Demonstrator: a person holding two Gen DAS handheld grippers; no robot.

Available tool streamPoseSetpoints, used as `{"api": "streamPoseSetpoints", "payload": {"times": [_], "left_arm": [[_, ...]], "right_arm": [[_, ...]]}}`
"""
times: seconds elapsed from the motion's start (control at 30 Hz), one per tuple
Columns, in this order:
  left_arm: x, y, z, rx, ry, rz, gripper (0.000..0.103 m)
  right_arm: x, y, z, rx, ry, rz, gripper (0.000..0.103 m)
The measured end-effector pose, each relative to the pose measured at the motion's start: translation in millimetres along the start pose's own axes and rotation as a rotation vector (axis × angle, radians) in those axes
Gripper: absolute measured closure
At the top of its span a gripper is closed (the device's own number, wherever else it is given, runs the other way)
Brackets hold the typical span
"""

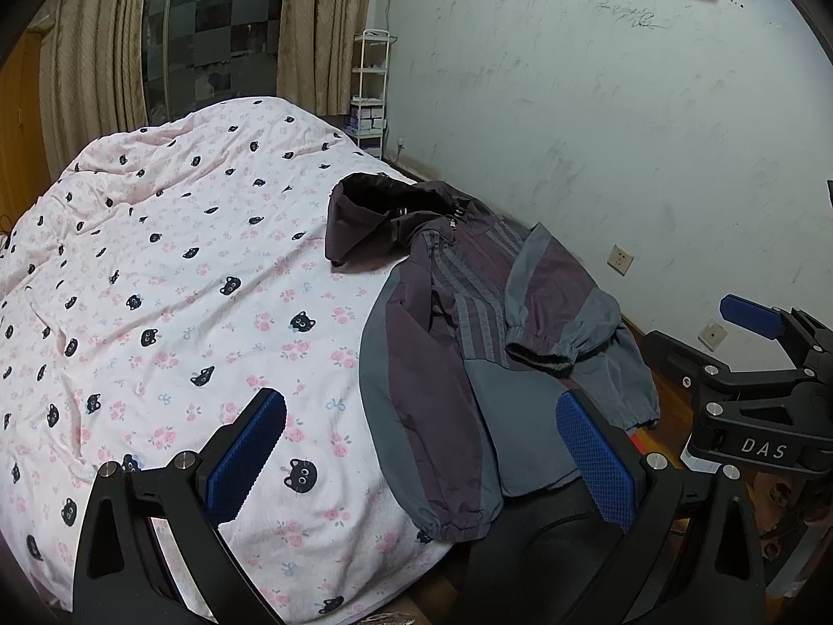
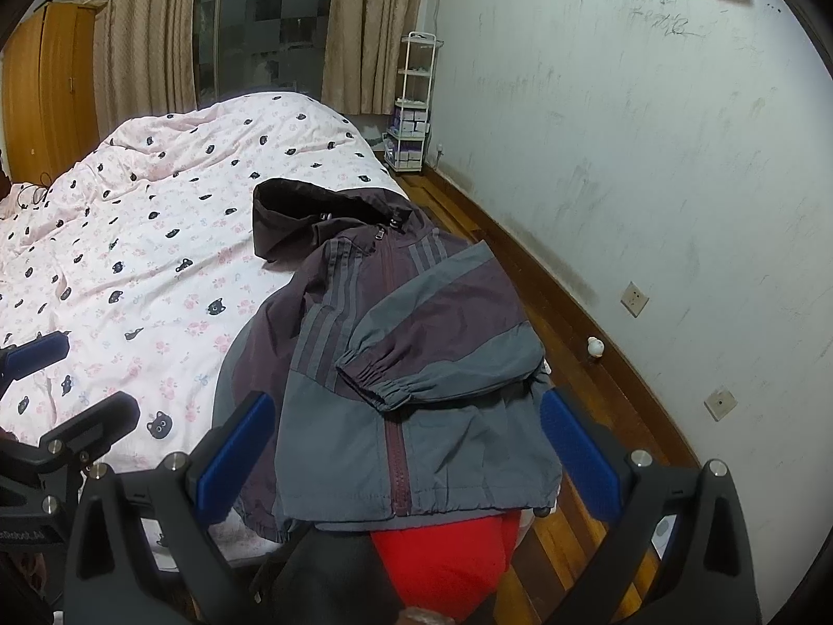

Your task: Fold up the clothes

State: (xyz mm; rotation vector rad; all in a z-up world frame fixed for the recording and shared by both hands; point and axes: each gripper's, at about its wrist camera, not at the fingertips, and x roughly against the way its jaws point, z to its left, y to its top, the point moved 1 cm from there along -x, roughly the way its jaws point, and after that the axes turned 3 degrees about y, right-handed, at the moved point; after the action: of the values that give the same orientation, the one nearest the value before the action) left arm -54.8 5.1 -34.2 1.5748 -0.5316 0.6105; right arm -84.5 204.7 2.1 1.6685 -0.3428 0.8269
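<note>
At right of frame, on the bed [image 1: 156,260] edge, the jacket [image 1: 468,338] lies with one sleeve [image 2: 432,344] folded across; remaining folds pending. Left gripper [image 1: 421,463] and right gripper [image 2: 411,458]: fingers spread, empty.

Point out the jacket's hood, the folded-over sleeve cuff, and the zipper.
Hood [image 2: 291,208], right wrist view, on its dark outer fabric.
Cuff [image 2: 372,377], right wrist view, on the gathered elastic.
Zipper [image 2: 398,461], right wrist view, on the maroon teeth near the hem.
</note>
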Motion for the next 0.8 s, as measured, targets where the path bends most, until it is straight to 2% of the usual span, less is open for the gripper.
{"api": "streamPoseSetpoints", "payload": {"times": [0.3,0.8], "left_arm": [[-25,9,7,-0.01,0.025,-0.019,0.0],[-152,19,30,-0.022,-0.085,0.15,0.0]], "right_arm": [[-13,2,-4,-0.014,0.005,0.031,0.0],[-40,-7,-28,-0.062,-0.01,0.075,0.0]]}}
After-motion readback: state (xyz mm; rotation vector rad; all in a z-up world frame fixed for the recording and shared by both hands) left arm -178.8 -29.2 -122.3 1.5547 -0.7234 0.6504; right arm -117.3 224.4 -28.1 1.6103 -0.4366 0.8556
